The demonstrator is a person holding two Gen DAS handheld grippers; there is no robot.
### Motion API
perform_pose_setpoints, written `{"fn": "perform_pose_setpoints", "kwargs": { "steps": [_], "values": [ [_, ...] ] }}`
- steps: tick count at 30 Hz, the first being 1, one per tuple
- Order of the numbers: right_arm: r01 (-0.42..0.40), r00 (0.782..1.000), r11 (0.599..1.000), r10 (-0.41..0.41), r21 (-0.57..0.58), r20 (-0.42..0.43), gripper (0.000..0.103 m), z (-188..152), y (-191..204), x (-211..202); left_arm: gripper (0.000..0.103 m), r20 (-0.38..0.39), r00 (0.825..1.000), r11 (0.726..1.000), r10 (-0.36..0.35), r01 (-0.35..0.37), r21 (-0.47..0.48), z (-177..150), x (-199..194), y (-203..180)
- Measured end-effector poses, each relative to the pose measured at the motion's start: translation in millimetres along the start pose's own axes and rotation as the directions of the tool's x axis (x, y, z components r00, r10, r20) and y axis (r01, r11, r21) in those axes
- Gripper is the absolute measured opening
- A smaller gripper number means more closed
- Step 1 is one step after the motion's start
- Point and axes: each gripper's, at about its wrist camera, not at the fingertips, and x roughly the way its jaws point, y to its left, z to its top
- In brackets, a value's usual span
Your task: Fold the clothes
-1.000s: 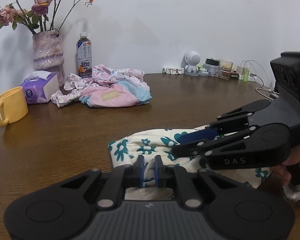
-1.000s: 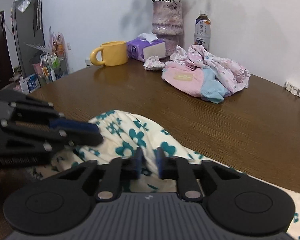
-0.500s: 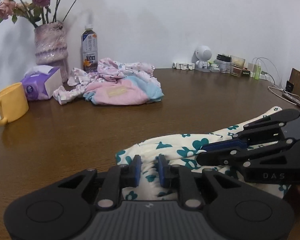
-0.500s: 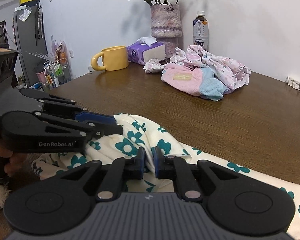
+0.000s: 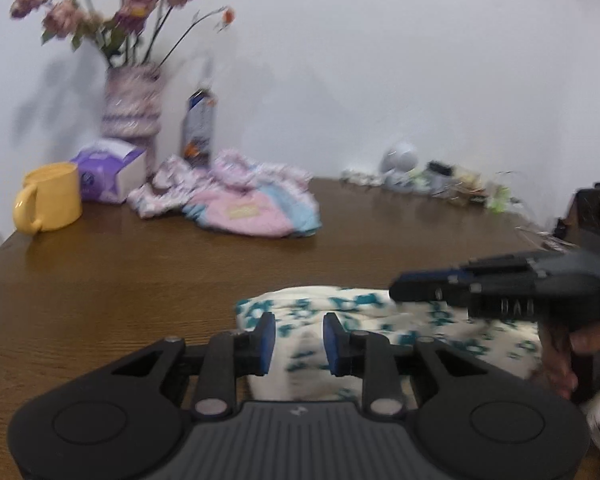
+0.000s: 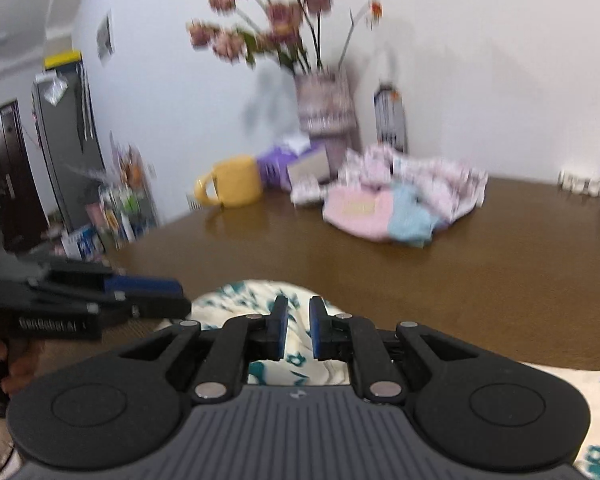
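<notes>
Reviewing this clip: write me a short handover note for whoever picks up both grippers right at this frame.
Left gripper: open, fingers either side of the cream cloth with teal flowers, nothing clamped.
Right gripper: open with a narrower gap, above the same cloth, no visible pinch.
The cloth lies bunched on the brown wooden table near the front edge. A pink, blue and floral pile of clothes sits by the wall, untouched.
Done: no finished fold visible. Left: re-grip, fold the cloth, then the pile.

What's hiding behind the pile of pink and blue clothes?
Behind the pink and blue clothes stand a drink bottle and a vase of flowers. The pile covers the bottle's base, so its bottom cannot be seen.
</notes>
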Motion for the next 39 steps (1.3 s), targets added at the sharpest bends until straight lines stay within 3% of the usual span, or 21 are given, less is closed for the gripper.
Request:
{"fn": "perform_pose_setpoints", "kwargs": {
  "steps": [3, 6, 15, 18, 23, 30, 39],
  "values": [
    [-0.025, 1.000, 1.000, 0.025, -0.018, 0.010, 0.016, -0.9, 10.9, -16.6, 0.023, -0.036, 0.999, 0.999, 0.001, 0.000, 0.041, -4.2, 1.3, -9.3],
    [-0.037, 0.999, 0.998, 0.037, -0.049, -0.011, 0.029, -7.4, 23.5, -21.4, 0.022, -0.084, 0.996, 0.997, 0.014, -0.007, 0.078, -13.5, 13.0, -16.2],
    [-0.042, 0.997, 0.993, 0.034, -0.114, -0.073, 0.030, -31.4, 44.6, -25.2, 0.022, -0.090, 0.995, 0.996, 0.033, -0.026, 0.082, -23.3, 16.1, -18.9],
    [-0.043, 0.995, 0.988, 0.029, -0.145, -0.097, 0.029, -34.4, 49.8, -20.4, 0.022, -0.086, 0.996, 0.997, 0.032, -0.026, 0.071, -22.9, 17.1, -17.4],
    [-0.008, 0.987, 0.989, -0.016, -0.150, -0.158, 0.006, -40.4, 45.8, -10.0, 0.022, -0.078, 0.996, 0.997, 0.040, -0.034, 0.076, -23.6, 15.1, -19.4],
    [0.005, 0.987, 0.995, -0.020, -0.096, -0.161, 0.006, -46.4, 34.3, -16.0, 0.023, -0.070, 0.997, 0.999, 0.020, -0.017, 0.048, -23.1, 13.6, -14.2],
    [0.002, 0.996, 0.992, -0.013, -0.127, -0.086, 0.026, -36.8, 41.0, -17.1, 0.024, -0.066, 0.998, 0.999, 0.023, -0.020, 0.038, -23.0, 13.2, -14.3]
  ]
}}
